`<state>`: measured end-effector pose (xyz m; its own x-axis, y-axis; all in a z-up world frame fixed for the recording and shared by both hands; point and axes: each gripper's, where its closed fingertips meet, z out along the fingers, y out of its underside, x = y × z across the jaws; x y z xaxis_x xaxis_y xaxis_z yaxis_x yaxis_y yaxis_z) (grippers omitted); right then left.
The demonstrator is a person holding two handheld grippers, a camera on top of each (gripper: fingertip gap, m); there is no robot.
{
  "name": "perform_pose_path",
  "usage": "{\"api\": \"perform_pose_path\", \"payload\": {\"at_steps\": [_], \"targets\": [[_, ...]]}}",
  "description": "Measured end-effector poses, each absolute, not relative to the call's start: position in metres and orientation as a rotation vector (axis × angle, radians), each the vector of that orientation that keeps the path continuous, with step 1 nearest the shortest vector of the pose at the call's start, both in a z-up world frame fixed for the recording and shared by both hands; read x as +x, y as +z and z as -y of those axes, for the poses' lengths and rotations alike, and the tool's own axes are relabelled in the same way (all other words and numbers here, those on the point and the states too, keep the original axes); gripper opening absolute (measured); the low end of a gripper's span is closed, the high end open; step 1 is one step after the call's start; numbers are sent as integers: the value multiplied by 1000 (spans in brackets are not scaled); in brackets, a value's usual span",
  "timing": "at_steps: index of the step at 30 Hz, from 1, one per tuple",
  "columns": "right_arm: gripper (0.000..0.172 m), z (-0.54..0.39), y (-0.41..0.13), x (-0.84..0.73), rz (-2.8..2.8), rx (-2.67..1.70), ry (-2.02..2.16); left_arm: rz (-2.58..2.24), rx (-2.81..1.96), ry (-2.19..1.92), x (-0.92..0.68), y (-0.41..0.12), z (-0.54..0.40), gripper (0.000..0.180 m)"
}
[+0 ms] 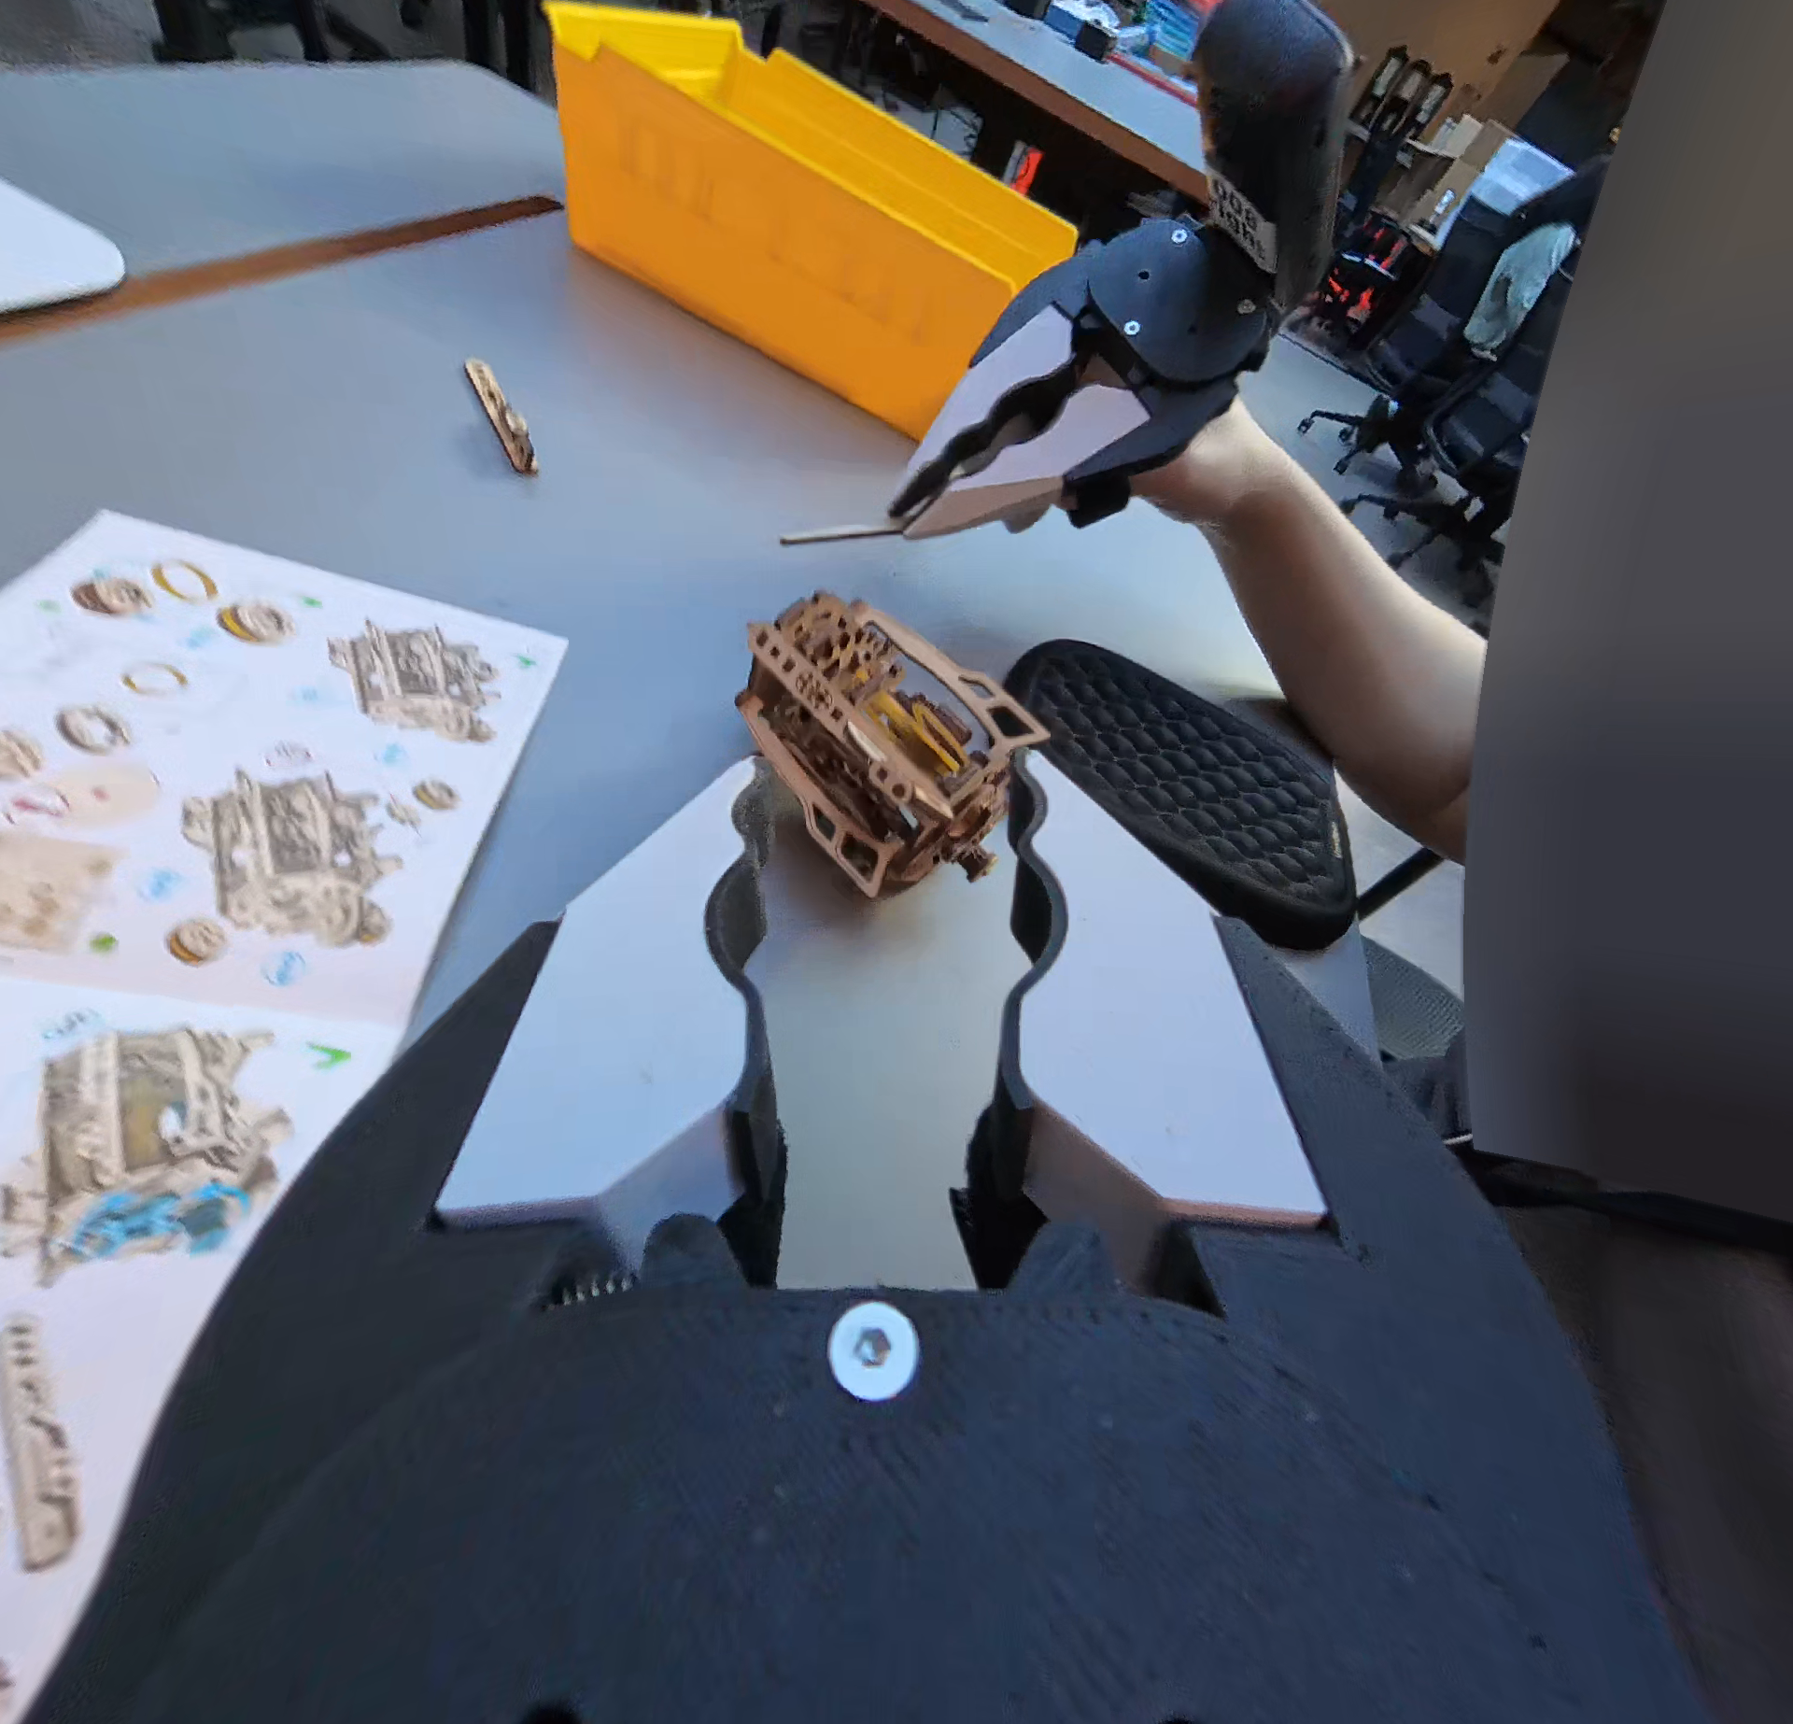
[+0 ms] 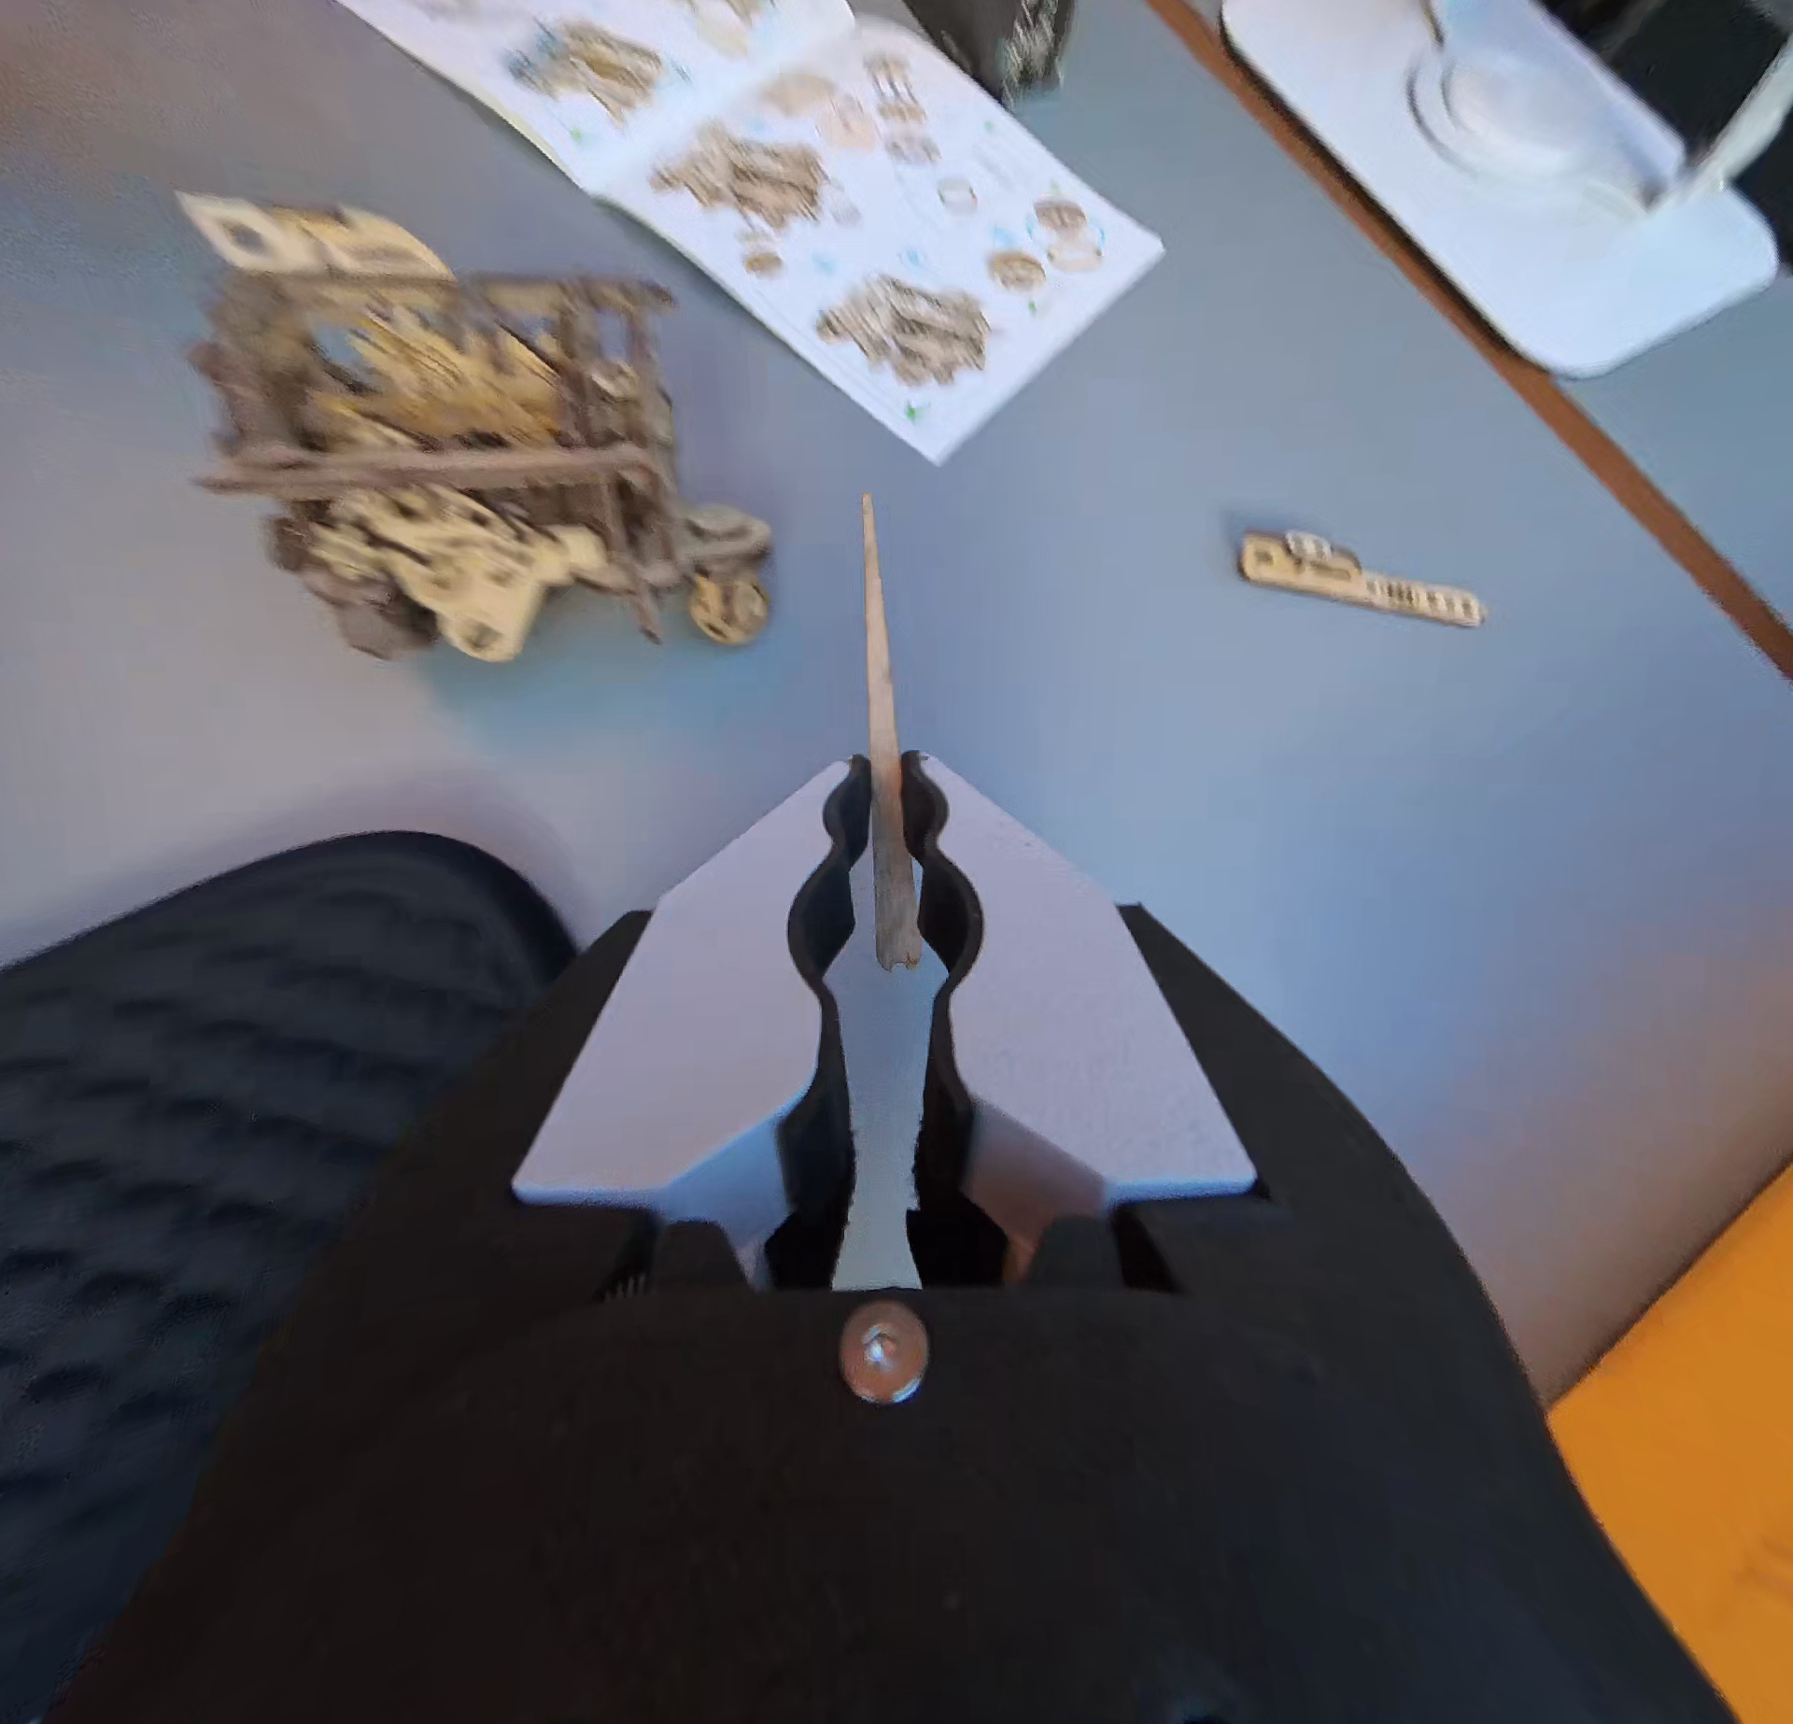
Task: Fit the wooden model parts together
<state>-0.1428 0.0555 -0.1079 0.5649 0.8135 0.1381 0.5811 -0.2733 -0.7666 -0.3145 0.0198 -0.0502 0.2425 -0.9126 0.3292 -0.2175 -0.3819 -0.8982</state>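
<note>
Left gripper [image 1: 885,804] jaws part open around wooden model [image 1: 878,741] on desk [image 1: 340,397] — contact unclear. Right gripper [image 2: 885,763] jaws clamped on thin wooden strip [image 2: 878,629] — strip projects forward. Flat wooden piece [image 2: 1358,579] lies apart.

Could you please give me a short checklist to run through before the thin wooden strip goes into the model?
1. Strip clamped in right gripper: ok, both pads press on it.
2. Model secured by left gripper: not ok, the fingers flank it with a gap showing at the left pad.
3. Model sitting flat on the table: not ok, it looks tilted.
4. Path from strip tip to model clear: ok.
5. Slot for the strip identified: cannot tell, views are blurred.
6. Spare flat piece clear of the work: ok.
</note>
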Motion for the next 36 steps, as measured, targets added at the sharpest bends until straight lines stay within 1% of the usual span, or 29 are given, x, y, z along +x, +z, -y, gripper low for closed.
{"api": "perform_pose_path", "payload": {"at_steps": [3,5,7,11,13,16,18,19,21,25,26,28,29,31,32,33,34,36], "targets": [[5,-19,-62,-188,1302,-1758,494,-1256,-1696,-1100,-303,-28,-20,44],[5,-4,-49,-207,1433,-1652,411,-1392,-1728,-1000,-293,-30,-21,40],[5,7,-46,-222,1565,-1532,289,-1478,-1774,-1020,-282,-32,-16,34],[5,11,-46,-230,1650,-1382,69,-1489,-1933,-1416,-263,-26,9,35],[5,12,-42,-230,1645,-1331,-4,-1471,-1961,-1527,-257,-25,16,31],[5,17,-33,-231,1650,-1264,-98,-1574,-1983,-1364,-255,-43,18,30],[5,20,-27,-234,1650,-1229,-130,-1628,-1973,-1337,-254,-47,25,26],[5,22,-25,-235,1649,-1218,-137,-1649,-1958,-1351,-253,-46,30,21],[5,27,-21,-238,1657,-1190,-140,-1674,-1900,-1396,-250,-41,37,0],[6,25,-11,-237,1600,-1144,-168,-1630,-1825,-1398,-249,-33,37,0],[10,22,-1,-235,1523,-1127,-152,-1600,-1801,-1401,-250,-29,34,0],[25,14,34,-217,1258,-1122,-64,-1576,-1733,-1357,-255,-24,29,0],[35,13,51,-205,1113,-1140,77,-1562,-1714,-1296,-259,-25,24,0],[54,25,65,-193,981,-1170,554,-1577,-1664,-1221,-265,-25,21,0],[47,27,70,-190,918,-1148,773,-1585,-1635,-1210,-267,-24,22,0],[40,26,64,-191,904,-1174,936,-1586,-1622,-1194,-267,-23,22,0],[32,19,49,-195,918,-1258,1030,-1593,-1619,-1183,-268,-22,22,0],[20,1,30,-205,874,-1346,1084,-1609,-1609,-1163,-268,-22,23,0]]}}
